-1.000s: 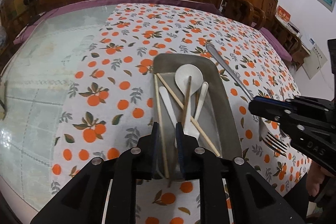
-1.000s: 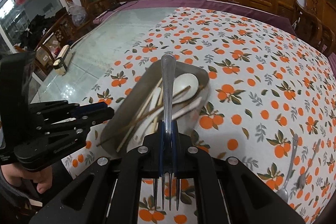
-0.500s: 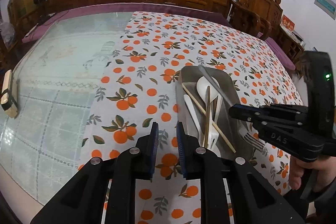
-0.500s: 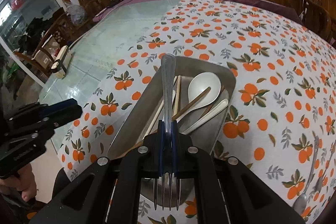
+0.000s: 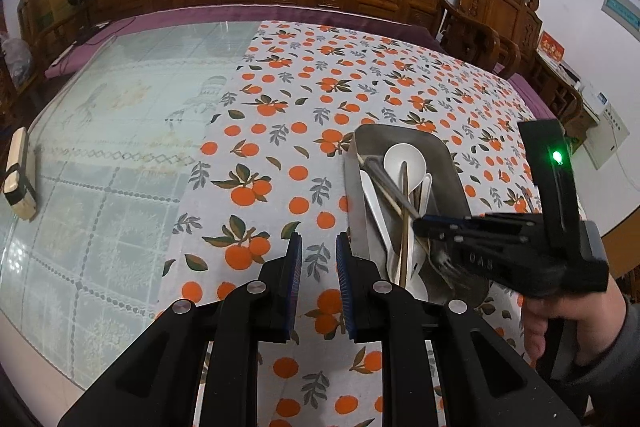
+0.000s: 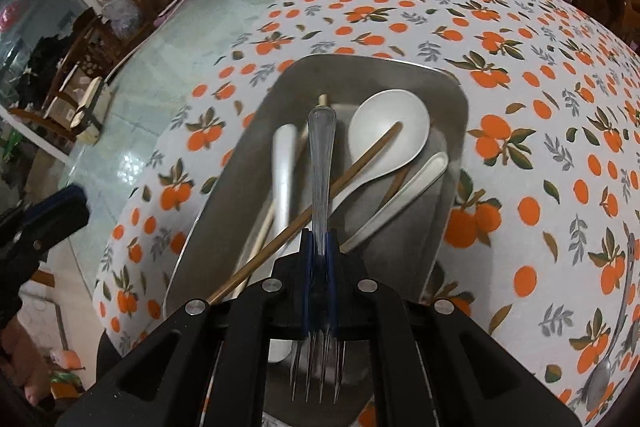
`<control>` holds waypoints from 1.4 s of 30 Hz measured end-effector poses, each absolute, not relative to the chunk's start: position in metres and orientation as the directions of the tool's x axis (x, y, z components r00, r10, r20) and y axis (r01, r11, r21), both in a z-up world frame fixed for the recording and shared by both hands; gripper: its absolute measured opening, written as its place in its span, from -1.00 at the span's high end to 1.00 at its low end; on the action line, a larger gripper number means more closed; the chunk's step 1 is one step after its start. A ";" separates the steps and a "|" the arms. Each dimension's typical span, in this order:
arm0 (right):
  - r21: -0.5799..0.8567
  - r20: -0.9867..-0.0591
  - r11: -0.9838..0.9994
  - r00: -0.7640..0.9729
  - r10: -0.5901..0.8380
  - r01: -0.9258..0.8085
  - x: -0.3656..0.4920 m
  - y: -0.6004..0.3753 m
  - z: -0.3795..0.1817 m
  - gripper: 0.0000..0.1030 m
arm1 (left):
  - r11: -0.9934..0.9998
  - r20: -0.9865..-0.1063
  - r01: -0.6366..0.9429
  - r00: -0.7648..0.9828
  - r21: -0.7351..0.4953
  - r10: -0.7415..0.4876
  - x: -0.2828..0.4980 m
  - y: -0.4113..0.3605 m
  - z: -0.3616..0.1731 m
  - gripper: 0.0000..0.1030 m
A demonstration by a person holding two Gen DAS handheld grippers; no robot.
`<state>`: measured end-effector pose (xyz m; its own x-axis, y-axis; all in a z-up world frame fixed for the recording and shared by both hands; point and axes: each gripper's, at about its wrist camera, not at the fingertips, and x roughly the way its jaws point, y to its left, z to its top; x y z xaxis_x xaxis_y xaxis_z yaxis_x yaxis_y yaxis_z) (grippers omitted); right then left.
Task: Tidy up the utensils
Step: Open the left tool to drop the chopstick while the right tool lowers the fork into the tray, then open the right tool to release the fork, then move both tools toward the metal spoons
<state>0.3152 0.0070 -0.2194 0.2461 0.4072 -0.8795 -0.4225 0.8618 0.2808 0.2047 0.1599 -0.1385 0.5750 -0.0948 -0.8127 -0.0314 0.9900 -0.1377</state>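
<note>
Utensils gather in the metal tray (image 6: 256, 163); right gripper (image 6: 320, 247) clenches a fork (image 6: 320, 155) above it, needing release. Left gripper (image 5: 318, 259) hovers slightly parted, empty.

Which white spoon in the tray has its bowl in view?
The right-hand white spoon in the metal tray: its round bowl faces up at the far end. The other two show only handles there, left and right.

Even, soft indoor light, glare on the glass tabletop (image 5: 100, 155), strong fisheye bending and dark vignetted corners.
</note>
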 end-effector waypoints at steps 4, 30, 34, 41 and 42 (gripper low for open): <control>0.252 -0.886 0.865 0.256 0.386 -0.433 0.321 0.007 -0.221 0.85 | 0.990 -0.814 -0.036 0.574 -0.137 -0.092 0.205 0.162 -0.141 0.69; 0.207 -0.782 0.854 0.444 0.438 -0.478 0.264 -0.084 -0.148 0.59 | 0.994 -0.814 0.031 0.571 -0.109 -0.107 0.211 0.113 -0.133 0.44; 0.193 -0.784 0.879 0.471 0.405 -0.436 0.258 -0.128 -0.147 0.59 | 0.993 -0.816 0.063 0.566 -0.099 -0.117 0.219 0.089 -0.132 0.43; 0.162 -0.790 0.918 0.511 0.340 -0.361 0.250 -0.199 -0.154 0.59 | 0.990 -0.819 0.114 0.557 -0.088 -0.136 0.232 0.044 -0.135 0.02; 0.158 -0.791 0.924 0.515 0.329 -0.348 0.249 -0.211 -0.155 0.52 | 0.988 -0.819 0.122 0.556 -0.089 -0.143 0.234 0.036 -0.136 -0.07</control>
